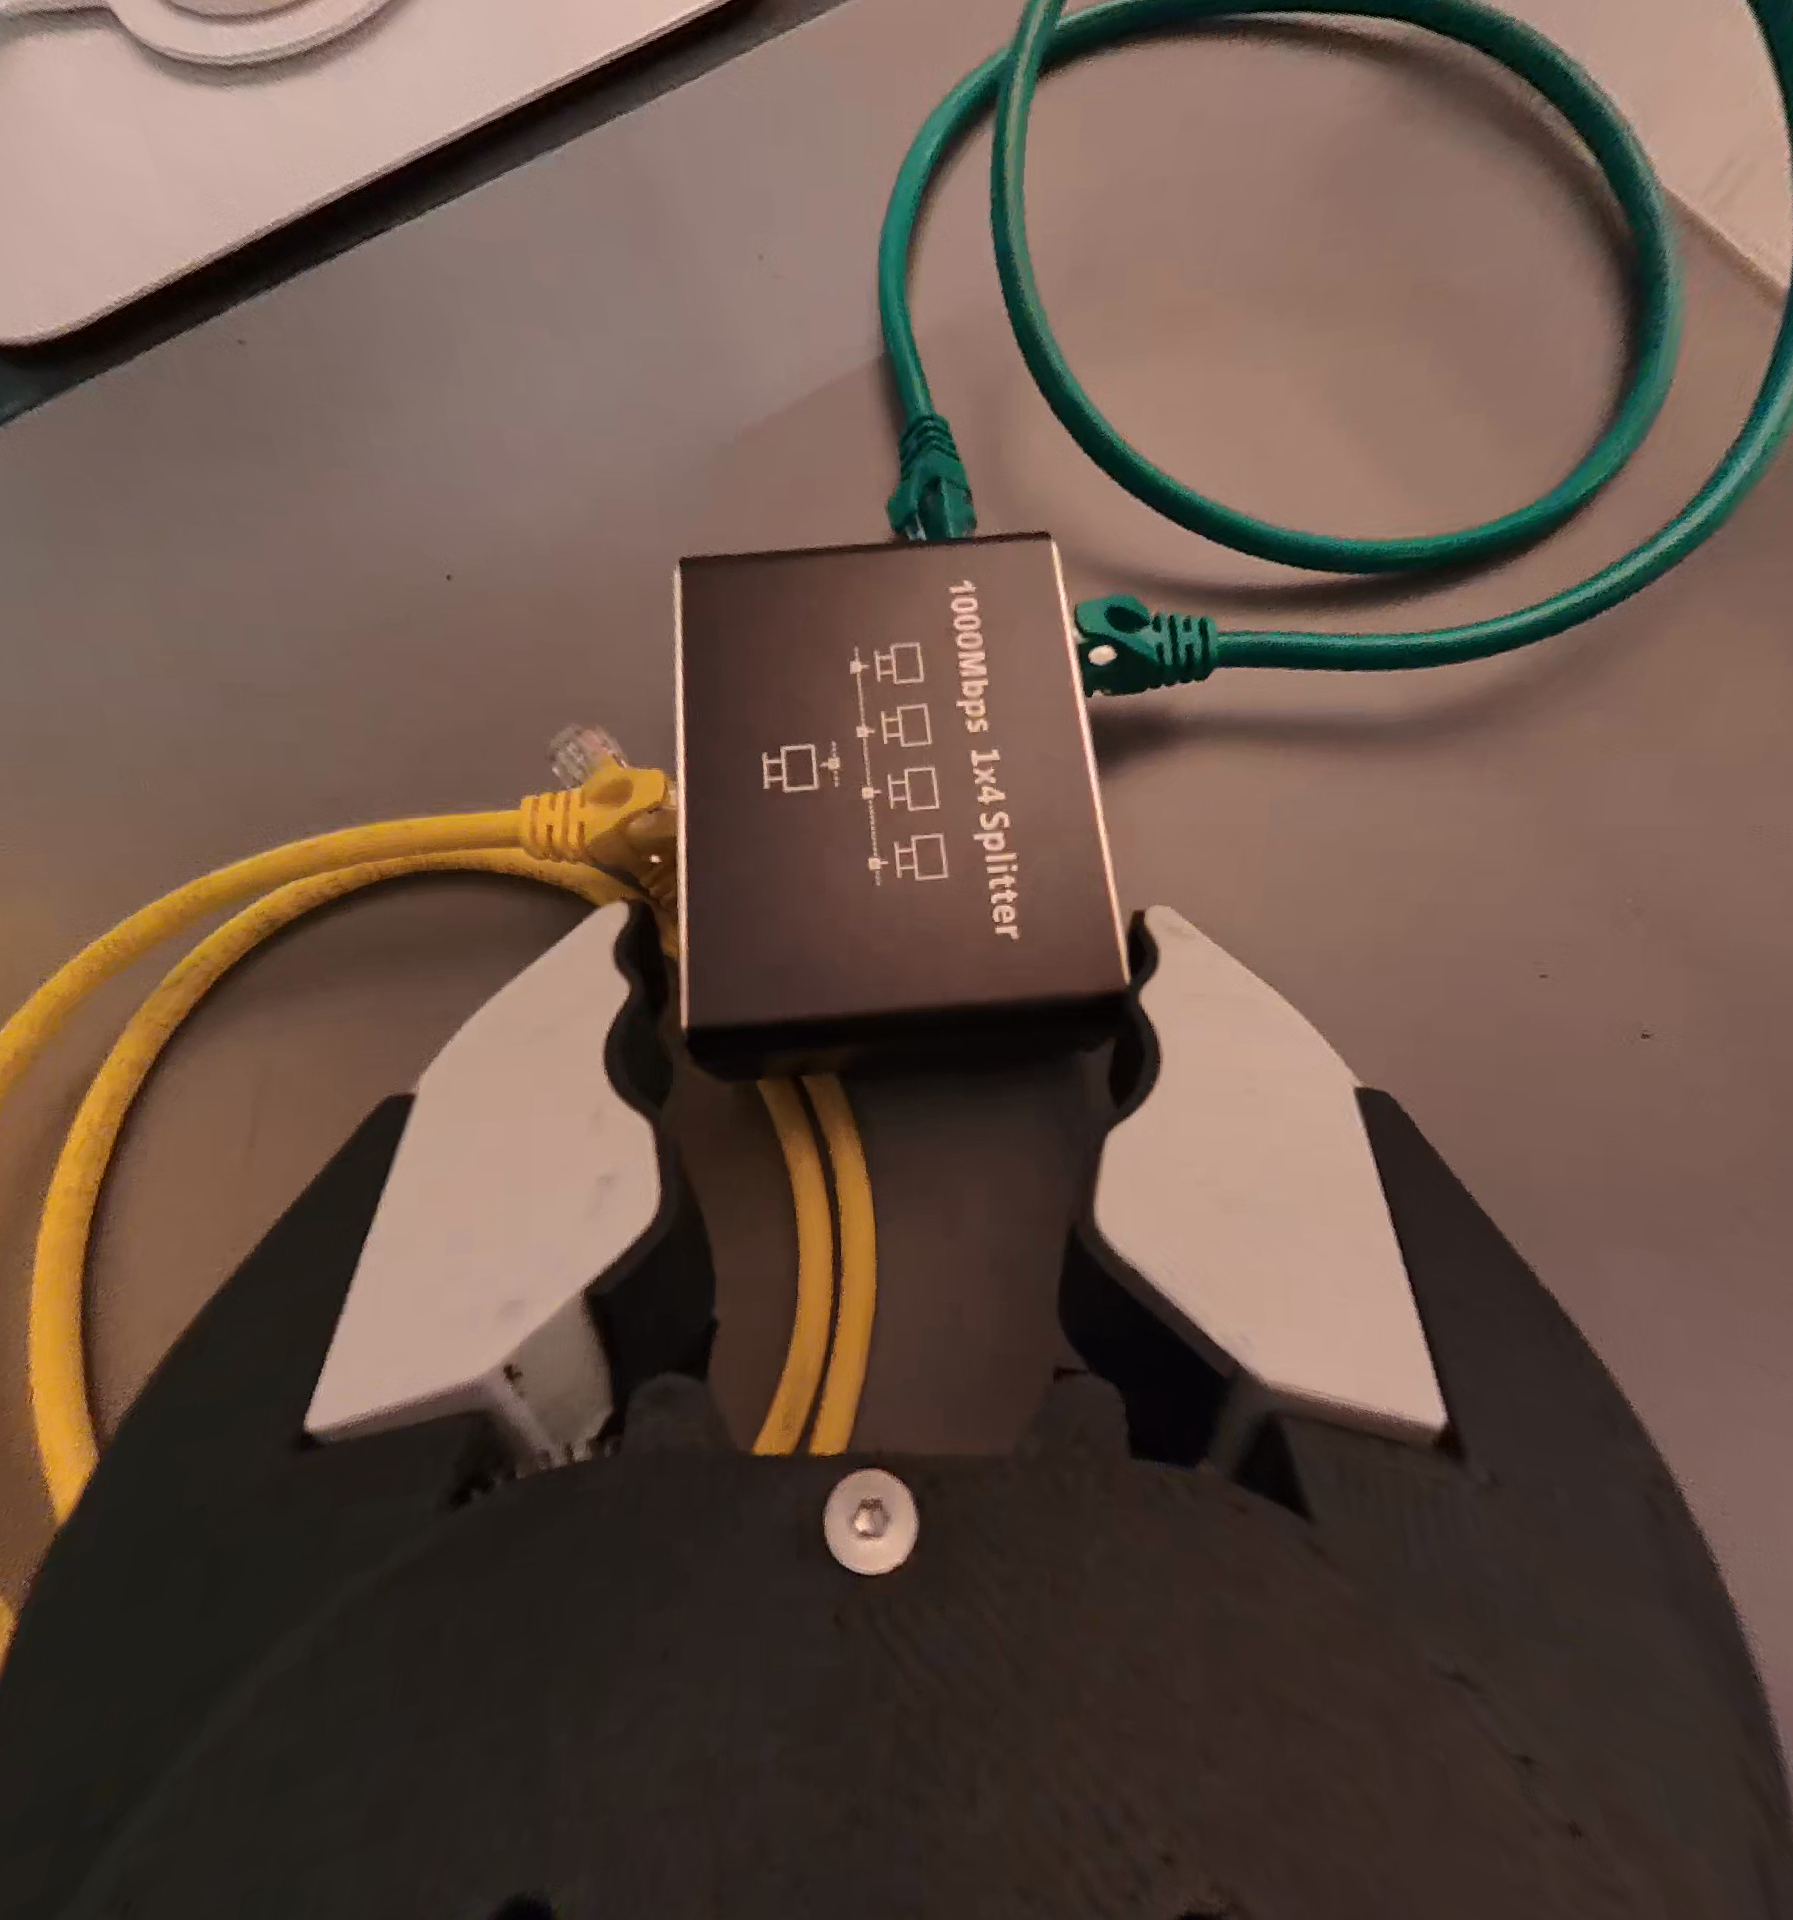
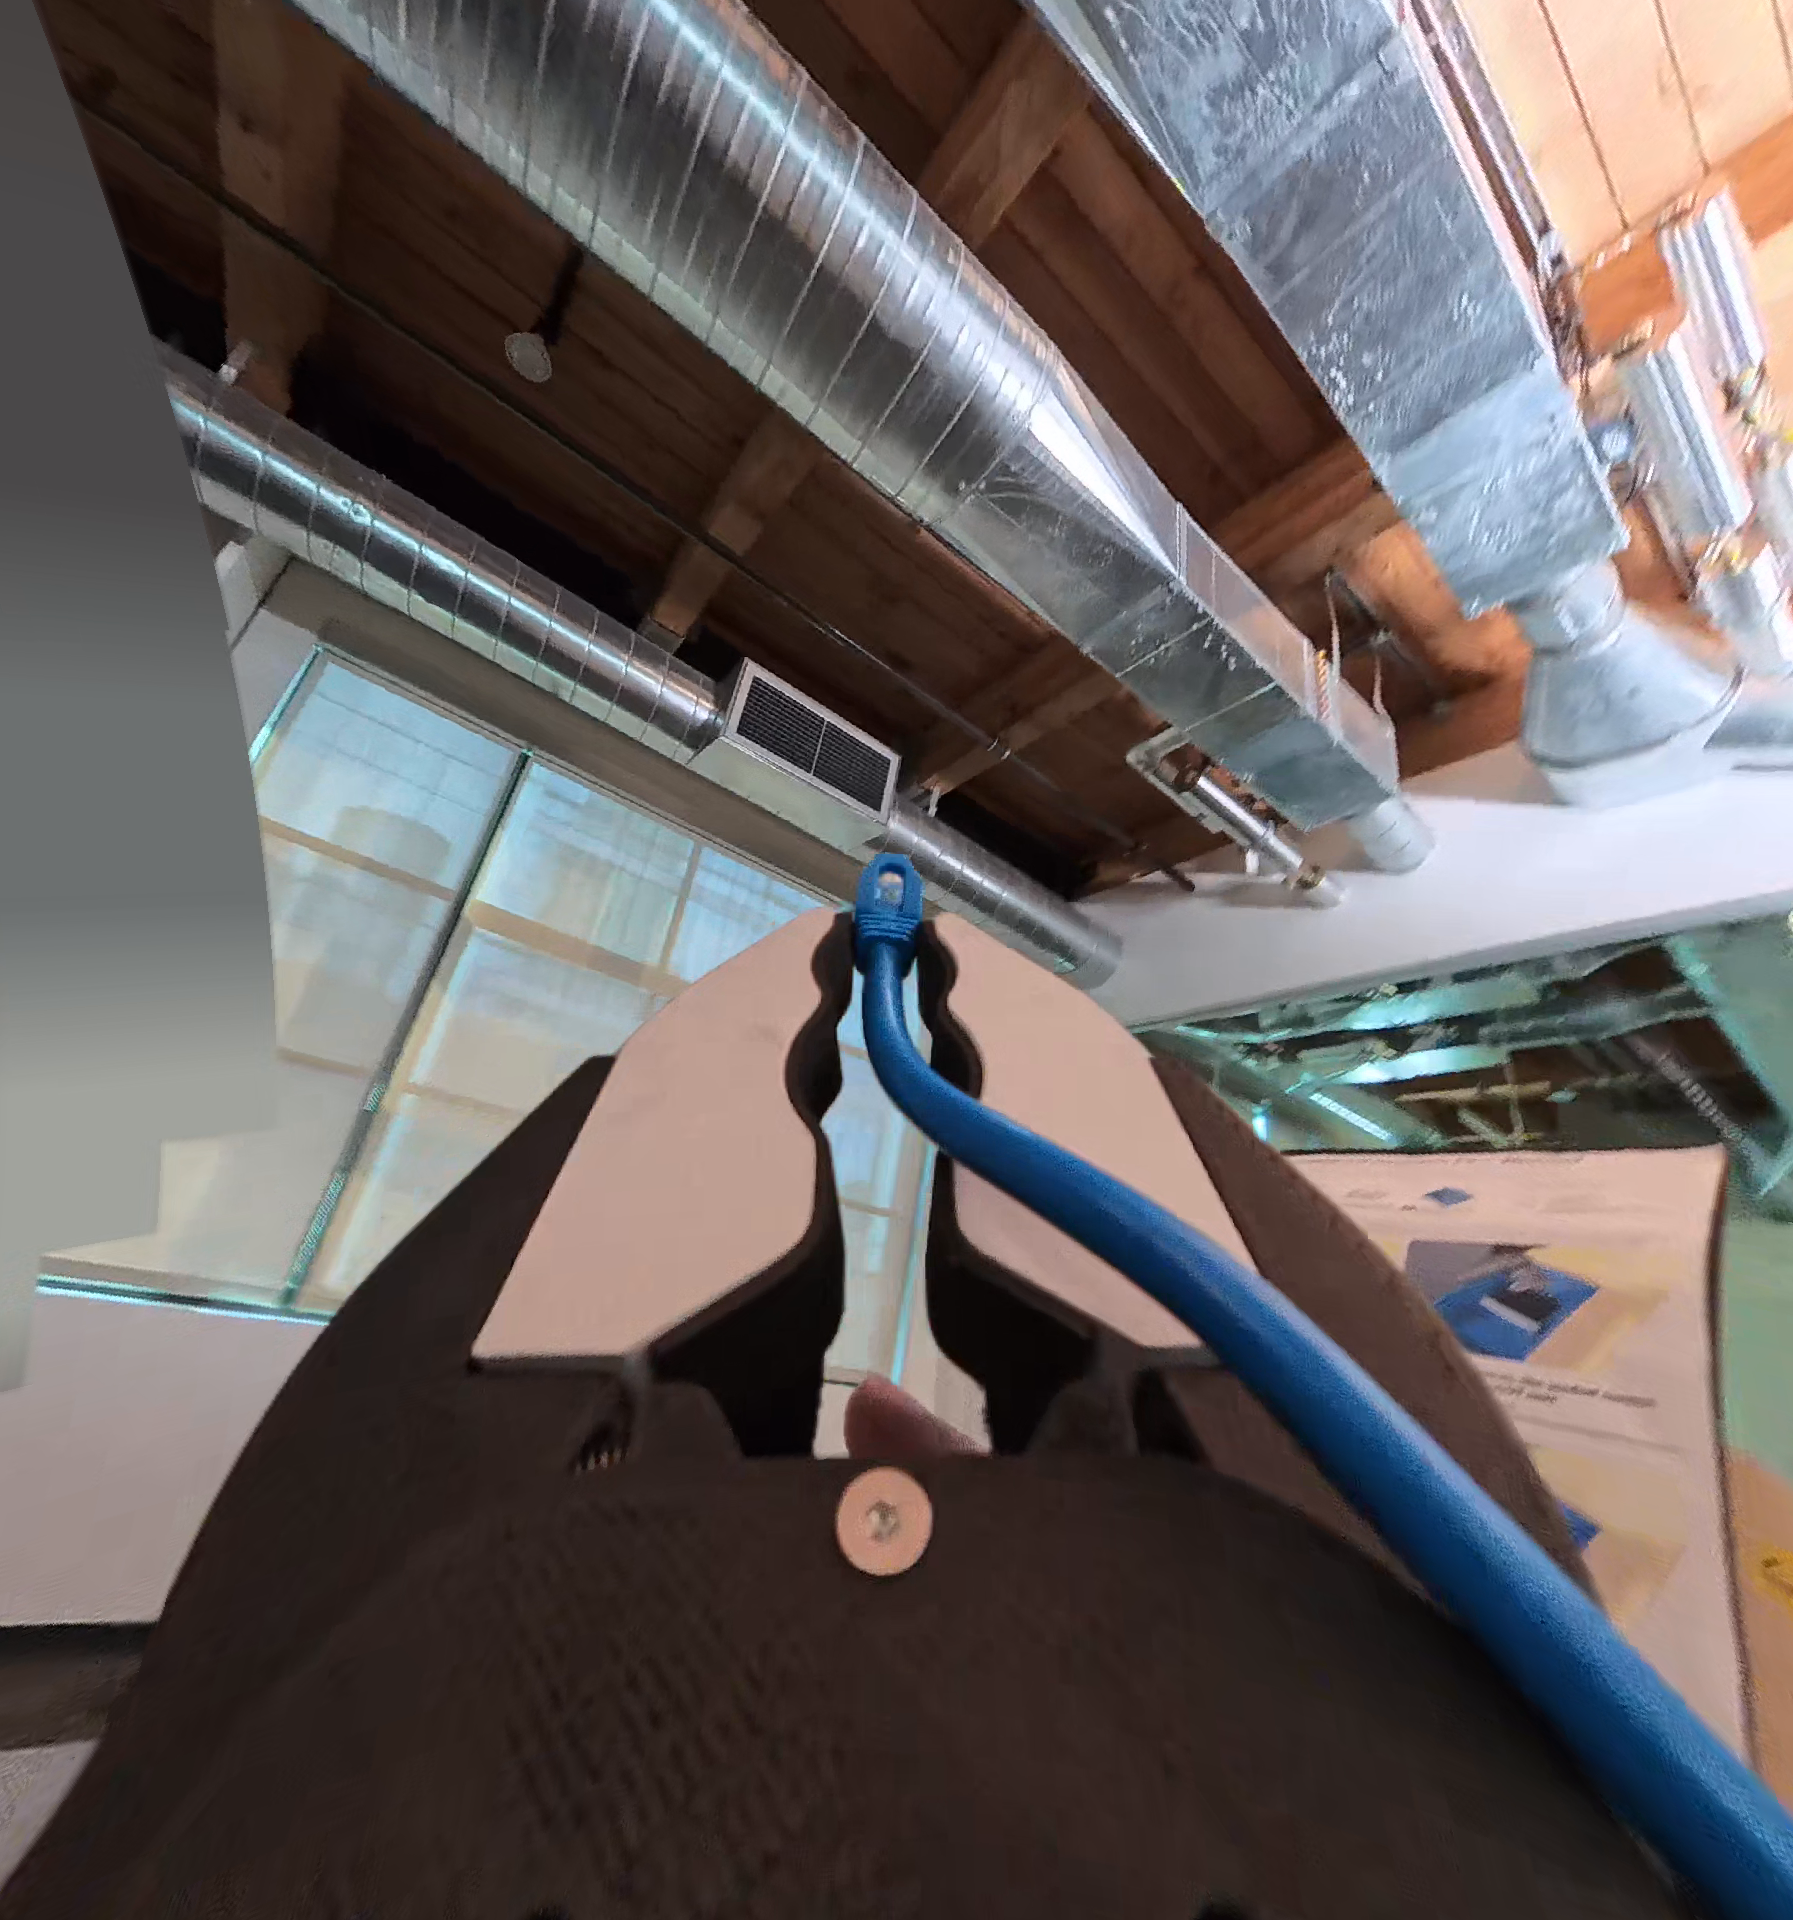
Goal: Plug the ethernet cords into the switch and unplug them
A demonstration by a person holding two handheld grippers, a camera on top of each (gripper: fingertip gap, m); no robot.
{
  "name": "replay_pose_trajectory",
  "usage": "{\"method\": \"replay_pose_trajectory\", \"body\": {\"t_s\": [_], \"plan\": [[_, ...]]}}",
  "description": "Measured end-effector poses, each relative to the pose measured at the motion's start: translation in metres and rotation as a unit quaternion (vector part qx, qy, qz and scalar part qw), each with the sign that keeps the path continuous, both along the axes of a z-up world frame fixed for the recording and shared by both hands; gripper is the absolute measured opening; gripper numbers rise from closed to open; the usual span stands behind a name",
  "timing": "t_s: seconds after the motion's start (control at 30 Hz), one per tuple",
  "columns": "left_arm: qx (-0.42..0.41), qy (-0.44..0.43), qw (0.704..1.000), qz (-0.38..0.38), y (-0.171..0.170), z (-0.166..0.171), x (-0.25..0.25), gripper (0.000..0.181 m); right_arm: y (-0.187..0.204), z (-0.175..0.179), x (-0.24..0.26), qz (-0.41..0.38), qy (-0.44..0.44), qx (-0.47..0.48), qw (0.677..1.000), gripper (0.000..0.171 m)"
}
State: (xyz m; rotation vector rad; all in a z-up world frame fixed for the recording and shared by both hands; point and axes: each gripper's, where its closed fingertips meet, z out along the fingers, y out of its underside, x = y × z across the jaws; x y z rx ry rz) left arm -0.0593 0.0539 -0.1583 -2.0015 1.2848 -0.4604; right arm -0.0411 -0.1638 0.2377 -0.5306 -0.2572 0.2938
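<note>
Switch (image 1: 897, 790), a black box, sits on the grey tabletop (image 1: 352, 540), near end clamped between the left gripper (image 1: 887, 966) fingertips. Green ethernet cord (image 1: 1391, 312) loops off to the far right; one plug (image 1: 931, 488) goes into the far end, the other plug (image 1: 1141, 649) meets the right side. Yellow ethernet cord (image 1: 92, 1039) coils on the left, two connectors (image 1: 601, 805) crowding the switch's left side, and two strands run under the box between the jaws. Pale flat slab (image 1: 196, 156) at far left. Right gripper (image 2: 887, 940) is tilted up toward ceiling ducts (image 2: 767, 343) and windows (image 2: 518, 935), jaws pinched on the blue ethernet cord (image 2: 1287, 1351) just behind its plug (image 2: 887, 894). Printed sheet (image 2: 1557, 1330) to its right.
</note>
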Motion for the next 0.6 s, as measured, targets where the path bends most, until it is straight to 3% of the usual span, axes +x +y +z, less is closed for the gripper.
{"method": "replay_pose_trajectory", "body": {"t_s": [0.13, 0.23, 0.4, 0.6], "plan": [[-0.018, -0.014, 1.000, -0.016, 0.004, 0.003, 0.003, 0.080, 0.006, -0.008, -0.018, -0.052, -0.056, 0.004, 0.997, 0.011], [-0.083, -0.088, 0.993, -0.008, 0.005, 0.020, 0.003, 0.078, 0.009, -0.015, -0.028, -0.054, -0.086, 0.009, 0.995, 0.011], [-0.199, -0.211, 0.957, -0.007, 0.003, 0.051, -0.007, 0.078, 0.038, -0.036, -0.034, -0.107, -0.134, -0.027, 0.985, 0.011], [-0.263, -0.333, 0.905, -0.027, -0.003, 0.100, -0.021, 0.078, 0.100, -0.082, -0.038, -0.139, -0.180, -0.163, 0.960, 0.012]]}}
